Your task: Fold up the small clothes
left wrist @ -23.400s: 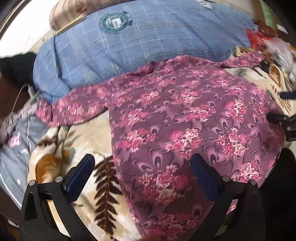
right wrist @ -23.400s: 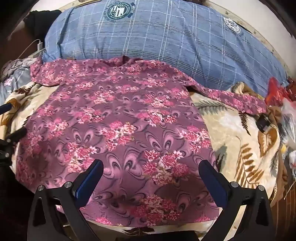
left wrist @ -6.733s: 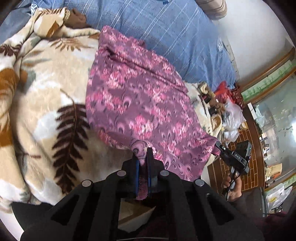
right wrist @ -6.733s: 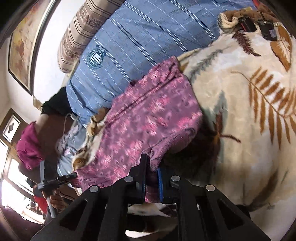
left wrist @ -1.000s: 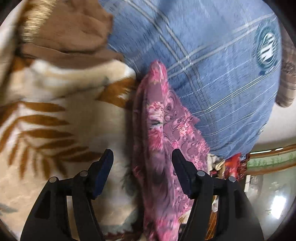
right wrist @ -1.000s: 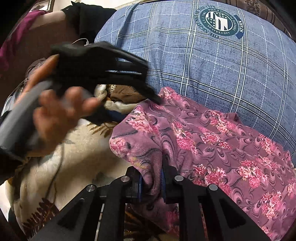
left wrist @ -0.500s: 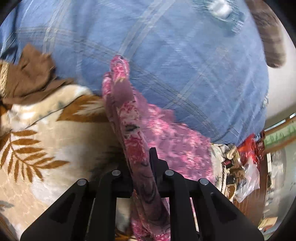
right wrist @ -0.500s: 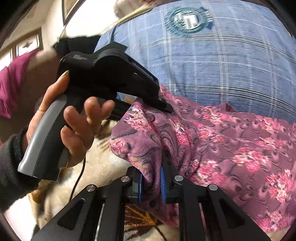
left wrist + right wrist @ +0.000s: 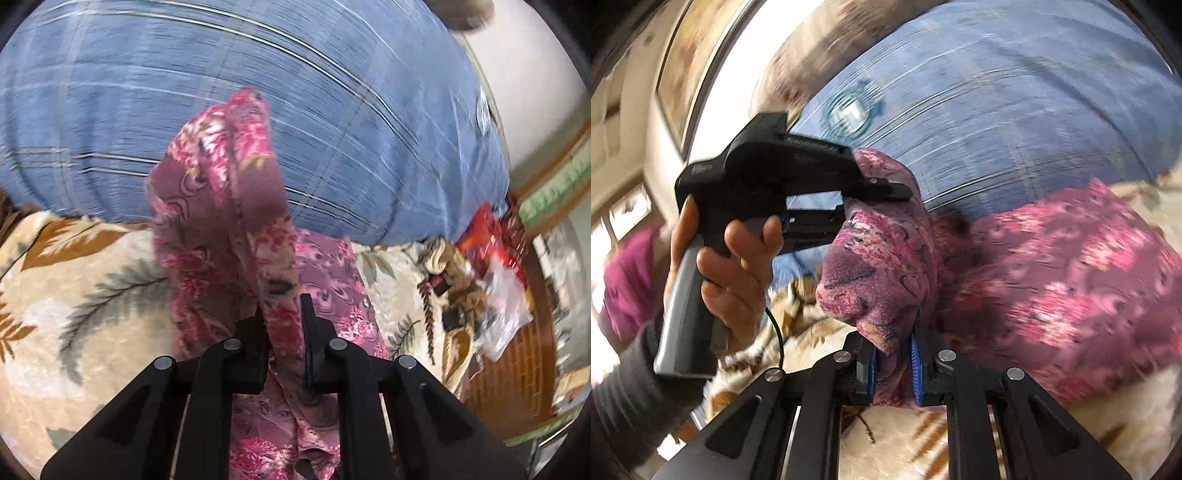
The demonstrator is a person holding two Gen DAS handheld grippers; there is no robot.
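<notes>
The purple floral garment (image 9: pixel 229 206) is folded into a narrow stack and lifted at one end above the leaf-print blanket (image 9: pixel 74 295). My left gripper (image 9: pixel 282 317) is shut on its edge, and the cloth rises in a ridge past the fingers. In the right wrist view my right gripper (image 9: pixel 892 354) is shut on the same bunched end of the garment (image 9: pixel 879 266). There the left gripper (image 9: pixel 882 190) comes in from the left, held by a hand (image 9: pixel 735 273), and clamps the cloth just above my right fingers. The rest of the garment (image 9: pixel 1071 288) trails right over the blanket.
A big blue plaid pillow (image 9: pixel 258 92) fills the space behind the garment. Red packets and clear bags (image 9: pixel 495 266) crowd the bed's right edge, with a wooden floor (image 9: pixel 517 354) beyond. A framed picture (image 9: pixel 687 59) hangs on the wall at left.
The left gripper closed on the garment's edge a second ago and has since lifted it. Both grippers have swung sideways together with the cloth, and the views are blurred.
</notes>
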